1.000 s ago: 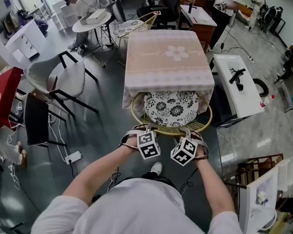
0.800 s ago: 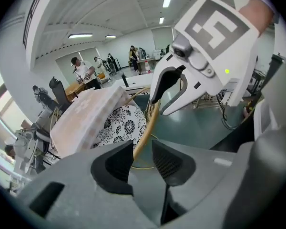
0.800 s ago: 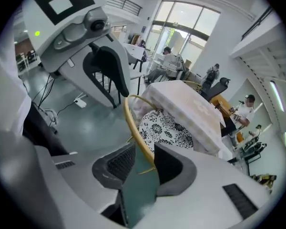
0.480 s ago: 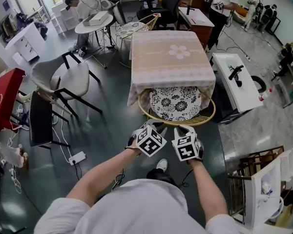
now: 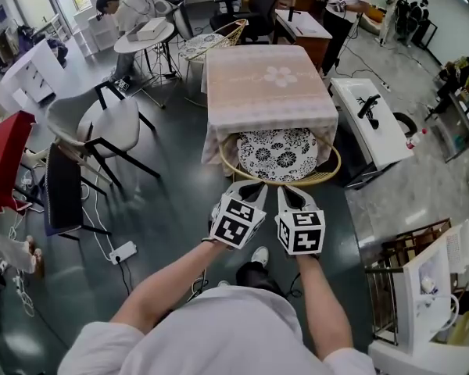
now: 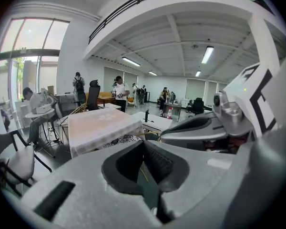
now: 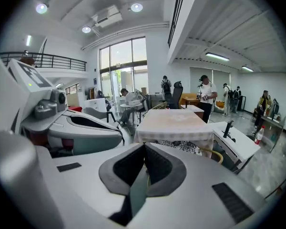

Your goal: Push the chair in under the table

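Observation:
The chair [image 5: 279,155] has a yellow wire frame and a black-and-white patterned cushion. Its seat is partly under the near edge of the table [image 5: 270,92], which wears a pale pink cloth. My left gripper [image 5: 252,187] and right gripper [image 5: 291,191] hover side by side just short of the chair's back rim, apart from it. Both are shut with nothing between the jaws. In the left gripper view the left gripper [image 6: 144,146] points at the table [image 6: 101,125]. The right gripper [image 7: 144,149] likewise faces the table [image 7: 174,120] in its own view.
A grey shell chair [image 5: 94,127] and a black chair [image 5: 62,190] stand to the left. A white low bench [image 5: 373,123] is right of the table. Behind it are a second wire chair [image 5: 217,39] and a round white table [image 5: 144,33]. A power strip [image 5: 119,251] lies on the floor.
Both grippers have come off the chair's back rim, drawn back toward me and risen. Their jaws have gone from open to shut. The chair stays tucked under the table.

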Demonstrator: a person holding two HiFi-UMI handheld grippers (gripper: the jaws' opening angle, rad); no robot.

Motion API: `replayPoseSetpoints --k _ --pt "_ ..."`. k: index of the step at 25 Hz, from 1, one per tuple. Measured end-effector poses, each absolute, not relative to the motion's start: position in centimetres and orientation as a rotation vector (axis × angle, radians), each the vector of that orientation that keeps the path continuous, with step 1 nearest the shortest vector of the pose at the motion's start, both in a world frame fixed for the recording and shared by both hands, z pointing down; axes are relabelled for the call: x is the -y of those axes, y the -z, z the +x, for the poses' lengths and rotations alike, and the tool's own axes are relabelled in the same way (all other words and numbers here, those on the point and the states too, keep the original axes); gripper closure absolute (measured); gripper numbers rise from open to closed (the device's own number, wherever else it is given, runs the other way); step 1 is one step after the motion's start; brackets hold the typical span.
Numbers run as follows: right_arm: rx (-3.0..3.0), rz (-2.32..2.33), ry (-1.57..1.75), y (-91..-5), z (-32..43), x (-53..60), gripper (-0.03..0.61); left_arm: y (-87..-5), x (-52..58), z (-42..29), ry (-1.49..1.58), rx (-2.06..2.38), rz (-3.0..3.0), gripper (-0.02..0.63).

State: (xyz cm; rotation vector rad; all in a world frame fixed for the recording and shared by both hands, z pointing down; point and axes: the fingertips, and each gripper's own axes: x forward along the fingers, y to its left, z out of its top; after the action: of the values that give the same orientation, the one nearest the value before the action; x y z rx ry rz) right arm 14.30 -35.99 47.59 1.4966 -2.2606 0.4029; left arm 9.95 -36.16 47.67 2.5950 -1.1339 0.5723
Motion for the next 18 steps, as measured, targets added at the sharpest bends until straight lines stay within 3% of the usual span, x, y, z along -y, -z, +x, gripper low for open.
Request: replayPoseSetpoints --k 18 --pt "2.32 1.589 -0.404 -44.8 13.0 31.9 0.575 -45.6 32.2 9.6 -0.468 1.123 2.575 0.607"
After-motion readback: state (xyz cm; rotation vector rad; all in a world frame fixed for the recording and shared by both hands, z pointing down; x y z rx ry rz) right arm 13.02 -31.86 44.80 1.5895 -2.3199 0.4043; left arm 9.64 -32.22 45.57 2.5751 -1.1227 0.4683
